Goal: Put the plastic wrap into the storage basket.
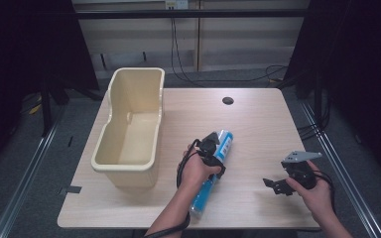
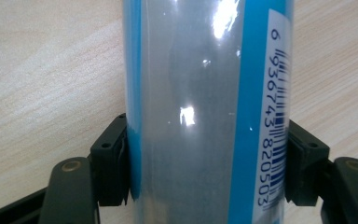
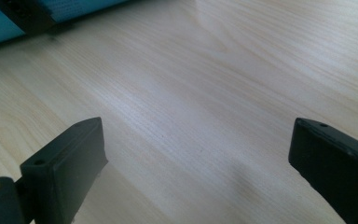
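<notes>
A blue and silver tube [image 1: 213, 168] with a barcode label lies on the wooden table [image 1: 258, 119], running from the front toward the middle. My left gripper [image 1: 213, 151] is shut on the tube [image 2: 200, 116] around its middle; in the left gripper view both black pads [image 2: 112, 158] press against its sides. Over the table's front right, my right gripper [image 1: 276, 186] is held open, its jaws wide apart with only bare wood [image 3: 200, 116] between them. A corner of the blue tube [image 3: 0, 23] appears at the top left of the right gripper view.
A cream plastic bin [image 1: 131, 129] stands on the left part of the table, open at the top. A round cable hole [image 1: 227, 100] sits near the far edge. Cables [image 1: 188, 74] lie on the floor behind the table.
</notes>
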A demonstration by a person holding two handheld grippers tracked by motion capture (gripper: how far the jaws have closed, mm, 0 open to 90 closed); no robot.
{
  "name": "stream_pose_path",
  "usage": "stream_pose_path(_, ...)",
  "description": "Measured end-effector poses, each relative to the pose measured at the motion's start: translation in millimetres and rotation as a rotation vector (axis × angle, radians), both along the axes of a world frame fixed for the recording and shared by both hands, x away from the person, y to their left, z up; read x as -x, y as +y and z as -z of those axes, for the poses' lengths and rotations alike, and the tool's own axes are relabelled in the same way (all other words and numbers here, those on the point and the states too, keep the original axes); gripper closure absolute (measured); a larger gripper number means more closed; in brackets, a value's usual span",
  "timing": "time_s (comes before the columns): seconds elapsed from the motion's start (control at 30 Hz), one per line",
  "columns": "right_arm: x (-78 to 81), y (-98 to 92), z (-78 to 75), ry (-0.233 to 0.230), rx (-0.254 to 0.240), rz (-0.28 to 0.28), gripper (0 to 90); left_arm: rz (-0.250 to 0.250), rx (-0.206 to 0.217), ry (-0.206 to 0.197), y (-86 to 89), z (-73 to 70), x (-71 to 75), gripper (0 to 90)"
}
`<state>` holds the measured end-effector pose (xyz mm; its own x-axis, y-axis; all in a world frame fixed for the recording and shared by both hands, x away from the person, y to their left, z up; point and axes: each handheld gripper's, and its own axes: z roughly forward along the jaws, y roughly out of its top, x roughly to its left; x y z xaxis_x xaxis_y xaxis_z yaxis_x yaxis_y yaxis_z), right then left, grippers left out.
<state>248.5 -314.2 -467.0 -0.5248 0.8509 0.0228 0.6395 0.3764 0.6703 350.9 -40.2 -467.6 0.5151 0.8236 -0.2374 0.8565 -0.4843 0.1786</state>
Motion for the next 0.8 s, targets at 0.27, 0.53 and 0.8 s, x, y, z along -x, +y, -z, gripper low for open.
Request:
stream_pose_path(0.27,0.4,-2.3,-0.4,0.0,-0.007,0.004,3.6,0.025,-0.021,0.023,-0.5,-1.7,0.1,32.1)
stream_pose_path(0.53,-0.2,-6.1,-2.1,-0.002,-0.022,0.016,3.6,0.034,0.0,0.056,1.8,-9.3,-0.1,32.1)
stream_pose_path(0.8,-0.5,-7.7,-1.8,-0.003,-0.029,0.018,3.6,0.04,-0.002,0.05,7.2,-26.4,-3.4,32.2)
